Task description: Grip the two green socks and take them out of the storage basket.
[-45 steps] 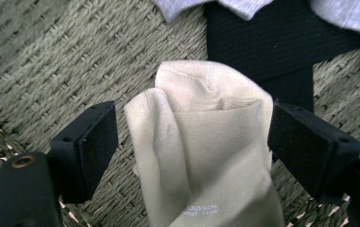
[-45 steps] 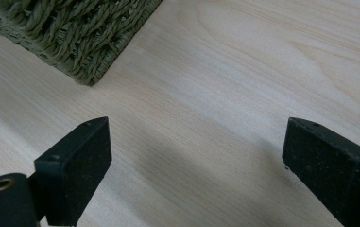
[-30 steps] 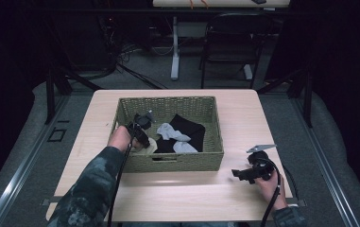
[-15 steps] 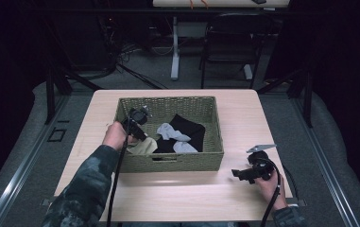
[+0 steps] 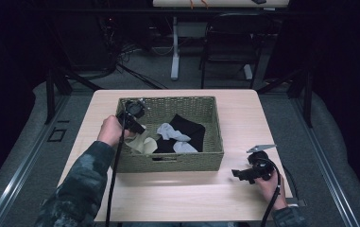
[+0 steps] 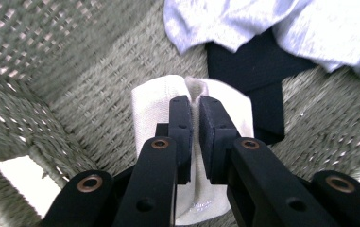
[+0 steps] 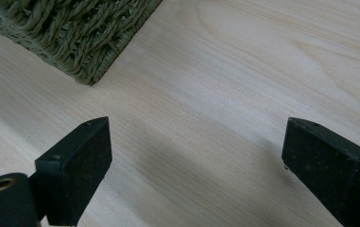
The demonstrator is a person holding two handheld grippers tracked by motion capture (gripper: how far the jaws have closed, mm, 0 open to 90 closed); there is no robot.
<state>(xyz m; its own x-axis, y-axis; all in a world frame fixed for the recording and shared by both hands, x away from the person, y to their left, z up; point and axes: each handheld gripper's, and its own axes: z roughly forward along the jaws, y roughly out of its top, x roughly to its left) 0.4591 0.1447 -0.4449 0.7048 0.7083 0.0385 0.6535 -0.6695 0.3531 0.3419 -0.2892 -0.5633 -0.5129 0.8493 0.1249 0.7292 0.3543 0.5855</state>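
A cream sock [image 6: 149,113] hangs pinched between the pads of my left gripper [image 6: 194,101], which is shut on a fold of it. In the high view the left gripper [image 5: 137,128] is over the left end of the woven basket [image 5: 168,161], with the cream sock [image 5: 143,143] dangling just above the basket floor. A pale grey sock [image 5: 170,132] lies on a black cloth [image 5: 191,127] in the basket's middle. My right gripper [image 7: 194,142] stands open over bare wood, nothing between its jaws. It rests near the table's front right [image 5: 238,173].
The basket's corner [image 7: 83,42] lies a short way ahead of the right gripper. The light wooden table [image 5: 244,113] has free surface around the basket. A chair [image 5: 229,42] and desk legs stand on the floor beyond the table's far edge.
The left gripper has risen from the basket floor with the cream sock pinched in it, so the sock now hangs. The right hand has kept still.
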